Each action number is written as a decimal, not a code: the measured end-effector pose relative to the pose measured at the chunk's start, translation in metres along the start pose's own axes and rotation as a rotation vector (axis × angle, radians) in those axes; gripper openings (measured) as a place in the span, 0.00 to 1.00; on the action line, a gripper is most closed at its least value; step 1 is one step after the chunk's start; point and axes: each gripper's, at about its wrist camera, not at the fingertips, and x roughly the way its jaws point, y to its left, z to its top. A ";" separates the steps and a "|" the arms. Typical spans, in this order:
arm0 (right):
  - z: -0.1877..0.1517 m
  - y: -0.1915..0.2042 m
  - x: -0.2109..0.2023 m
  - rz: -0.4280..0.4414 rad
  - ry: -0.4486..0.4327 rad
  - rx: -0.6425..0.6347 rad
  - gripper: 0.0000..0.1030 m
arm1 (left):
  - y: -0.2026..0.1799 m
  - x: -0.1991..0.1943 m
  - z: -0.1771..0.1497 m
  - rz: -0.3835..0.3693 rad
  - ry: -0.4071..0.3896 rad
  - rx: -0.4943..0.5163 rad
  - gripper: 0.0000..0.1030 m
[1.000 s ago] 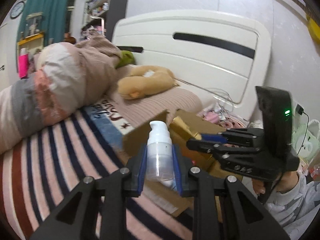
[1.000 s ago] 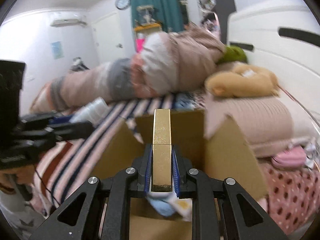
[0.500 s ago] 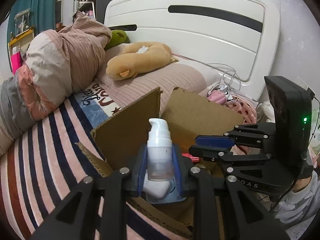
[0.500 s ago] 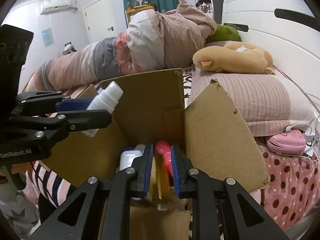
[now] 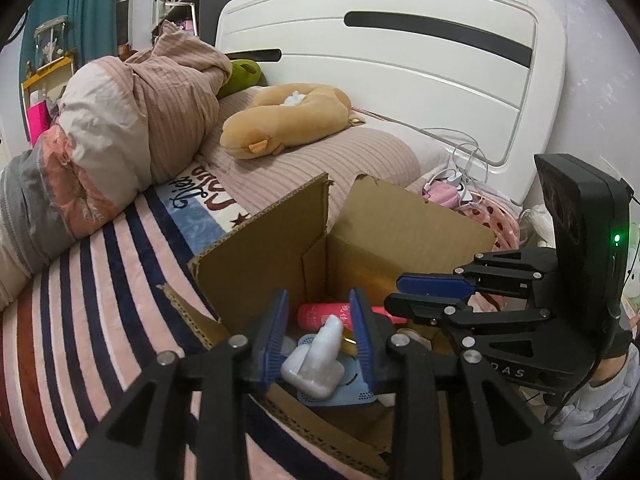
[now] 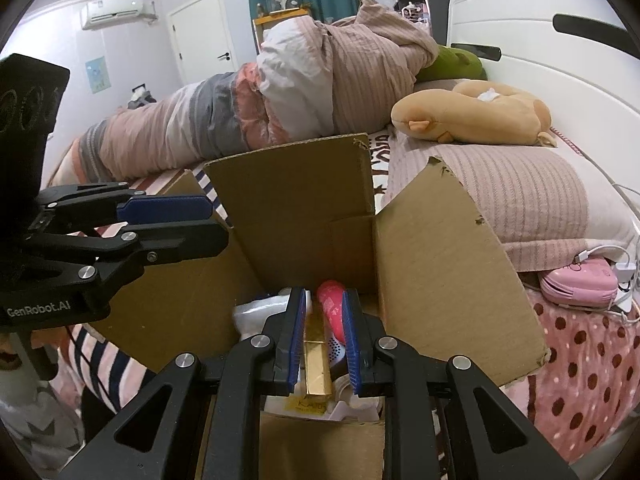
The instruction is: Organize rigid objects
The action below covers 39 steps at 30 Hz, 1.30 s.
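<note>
Pump bottle (image 5: 322,350) in cardboard box (image 5: 280,240), left gripper (image 5: 320,336) agape (empty)

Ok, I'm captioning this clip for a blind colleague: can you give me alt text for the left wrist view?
The open left tongs hover over a cardboard box on a striped bed, with a white pump bottle lying loose between them among a red tube and other items. The empty right tongs reach in from the right.
</note>
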 end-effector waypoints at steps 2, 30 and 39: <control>0.000 0.001 0.000 0.002 -0.001 0.001 0.14 | 0.004 -0.002 0.000 0.010 -0.010 -0.011 0.28; 0.035 0.028 -0.073 0.221 -0.304 -0.140 0.97 | 0.053 -0.122 -0.041 0.464 -0.210 -0.379 0.99; 0.031 0.037 -0.072 0.250 -0.309 -0.171 0.97 | 0.055 -0.132 -0.049 0.528 -0.214 -0.398 0.99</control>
